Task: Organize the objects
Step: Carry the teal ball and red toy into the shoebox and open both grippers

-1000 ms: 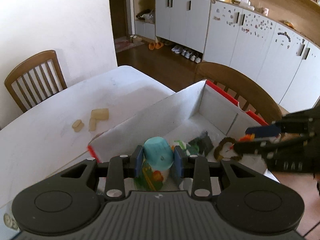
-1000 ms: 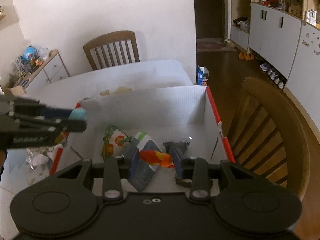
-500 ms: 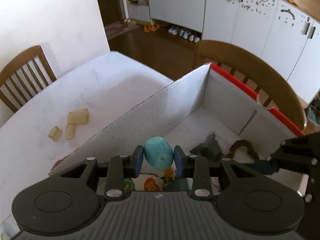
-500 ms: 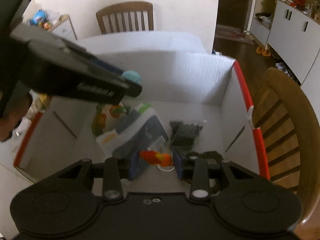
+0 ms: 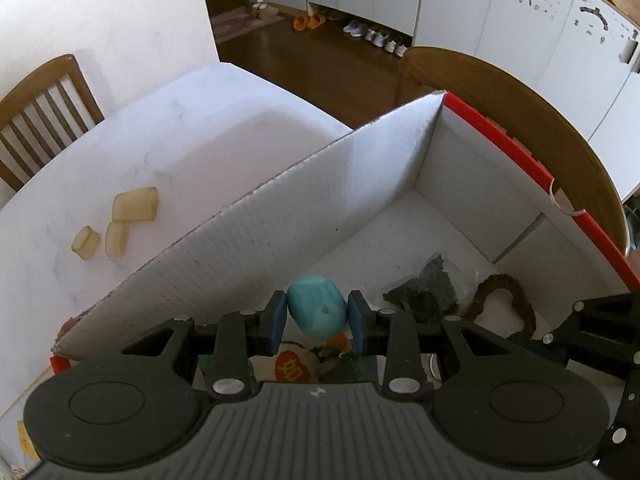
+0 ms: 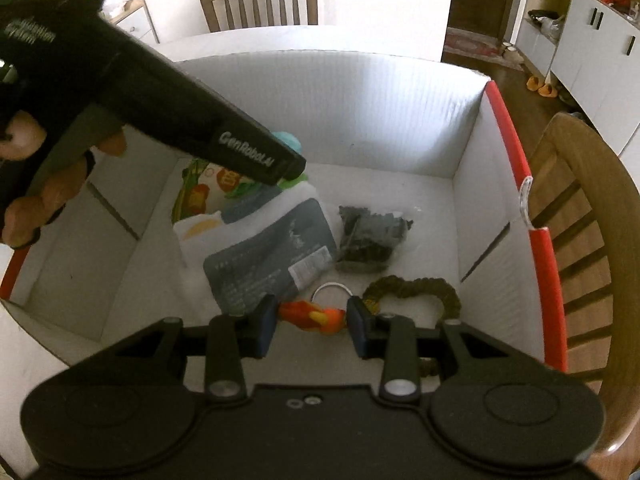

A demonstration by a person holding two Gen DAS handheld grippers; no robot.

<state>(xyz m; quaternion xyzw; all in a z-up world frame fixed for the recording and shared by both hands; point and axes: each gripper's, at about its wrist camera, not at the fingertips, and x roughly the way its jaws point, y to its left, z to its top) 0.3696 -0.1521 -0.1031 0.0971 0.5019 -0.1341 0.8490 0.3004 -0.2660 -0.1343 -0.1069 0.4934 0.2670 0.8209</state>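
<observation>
My left gripper [image 5: 318, 322] is shut on a teal egg-shaped toy [image 5: 317, 311] and holds it over the inside of the white cardboard box [image 5: 304, 208]. In the right wrist view the left gripper [image 6: 290, 166] reaches in from the left, the teal toy [image 6: 289, 140] showing behind its tip. My right gripper [image 6: 312, 322] hangs low in the box [image 6: 360, 100] with an orange-red toy [image 6: 314, 318] between its fingers; the jaws look wider than the toy, and whether the pads touch it is unclear.
The box holds a grey packet [image 6: 272, 260], a dark bag [image 6: 372, 236], a colourful pouch [image 6: 208, 188], a brown elastic loop [image 6: 416, 286] and a metal ring [image 6: 332, 292]. Three yellow blocks [image 5: 120, 220] lie on the white table [image 5: 160, 152]. Wooden chairs [image 5: 44, 108] stand around.
My left gripper has moved further over the box with the teal toy. My right gripper has lowered toward the box floor, its jaws wider around the orange toy.
</observation>
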